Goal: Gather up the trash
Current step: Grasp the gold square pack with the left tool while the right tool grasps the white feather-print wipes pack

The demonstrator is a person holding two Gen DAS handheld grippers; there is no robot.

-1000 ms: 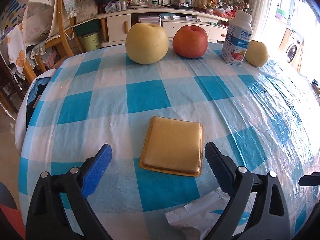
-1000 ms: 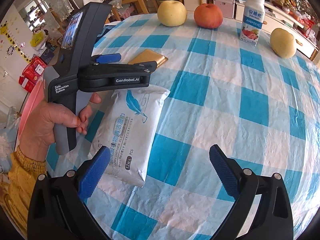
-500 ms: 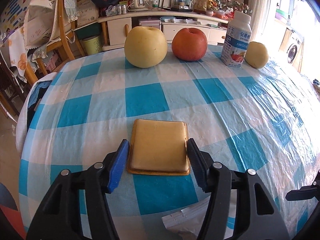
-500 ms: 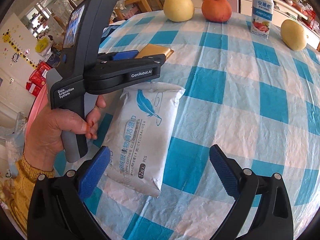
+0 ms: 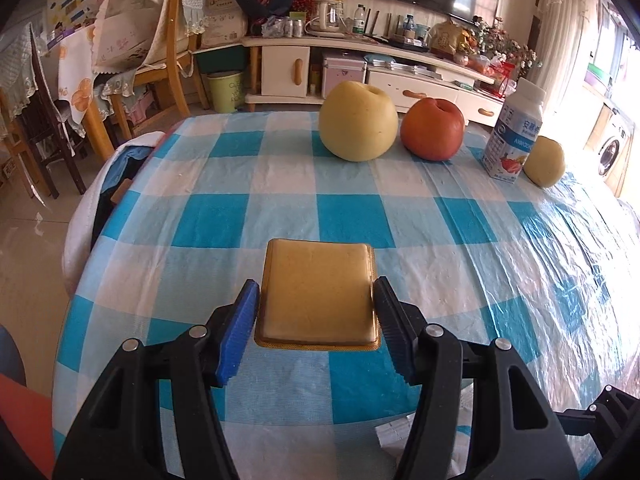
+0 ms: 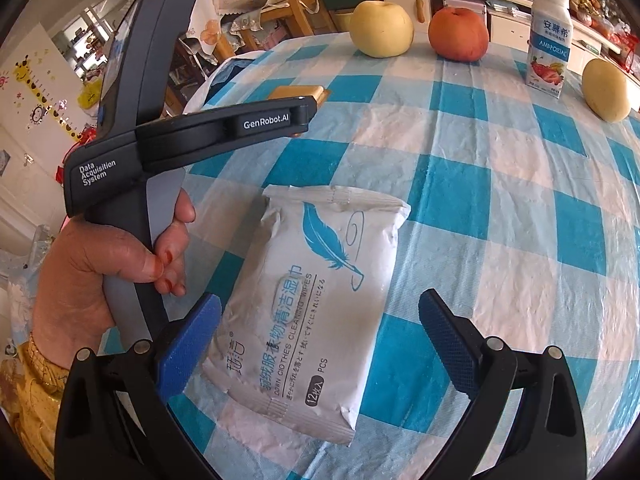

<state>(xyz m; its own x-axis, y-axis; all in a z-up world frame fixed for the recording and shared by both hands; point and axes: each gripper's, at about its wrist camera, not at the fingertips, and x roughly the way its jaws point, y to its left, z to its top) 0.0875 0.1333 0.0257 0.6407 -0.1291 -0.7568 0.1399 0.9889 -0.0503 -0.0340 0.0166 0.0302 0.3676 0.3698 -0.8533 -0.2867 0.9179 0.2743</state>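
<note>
The left gripper reads "GenRobot.AI" and "Data Acquisition System"; the wipes pack says "DOWN CLOTHES CLEANING WIPES"; the milk bottle shows "AMBROSIAL".

A blue-and-white checked tablecloth is seen. The square packet is coloured golden tan; the wet-wipes pack is printed white with a blue feather. Yellow apple, red apple.

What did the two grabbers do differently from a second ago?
The left gripper moved forward, and its jaws have just been closing onto the sides of the flat gold packet. The right gripper came closer over the white wipes pack, jaws open. The fruit and the milk bottle stayed put.
</note>
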